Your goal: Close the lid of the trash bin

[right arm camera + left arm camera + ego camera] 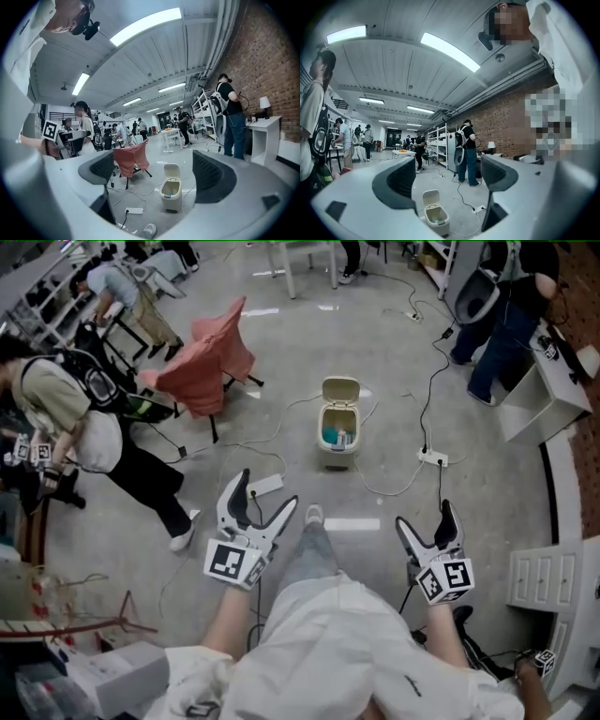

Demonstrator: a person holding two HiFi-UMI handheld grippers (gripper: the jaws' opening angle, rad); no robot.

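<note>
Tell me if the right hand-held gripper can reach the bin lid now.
Probably not yet: the raised lid stands well ahead of the right hand-held gripper, though nothing tall stands between.

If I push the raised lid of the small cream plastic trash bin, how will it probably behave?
The raised lid looks like thin, stiff plastic hinged at its far edge, so a light push probably swings it down. The small cream plastic trash bin stands free on the smooth grey floor, so a hard push may slide or tip it.
</note>
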